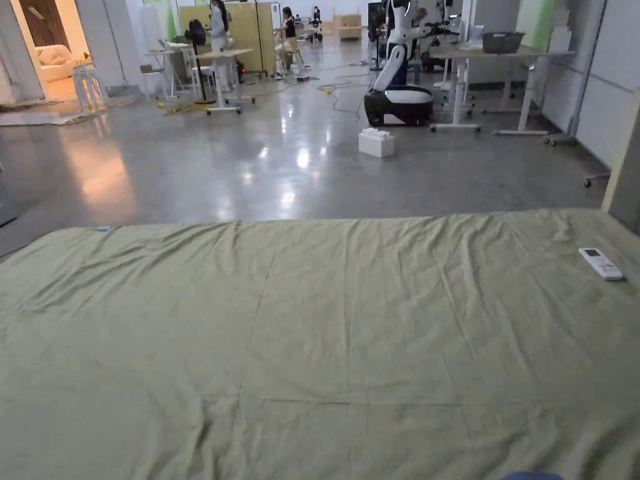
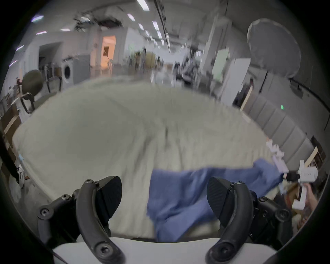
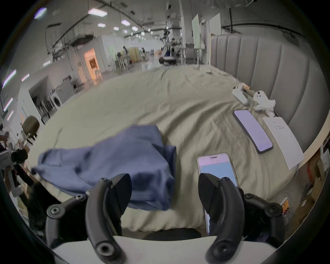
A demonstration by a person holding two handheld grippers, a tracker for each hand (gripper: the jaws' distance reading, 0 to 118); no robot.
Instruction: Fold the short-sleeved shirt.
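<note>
Shirt, blue and crumpled, lies lengthwise along the bed's near edge.

Floor: glossy grey concrete, reflecting light
Bed: wrinkled olive-green sheet
Headboard: padded grey panels (beside the bed)
Desks: white-legged, at the far wall
Ceiling lights: rectangular panels

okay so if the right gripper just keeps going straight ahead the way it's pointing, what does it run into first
Probably the crumpled blue cloth shirt, whose near edge lies ahead of the open right gripper, toward its left jaw. The lit smartphone sits just by the other jaw on the pale green bedsheet. Depth is hard to judge.
</note>
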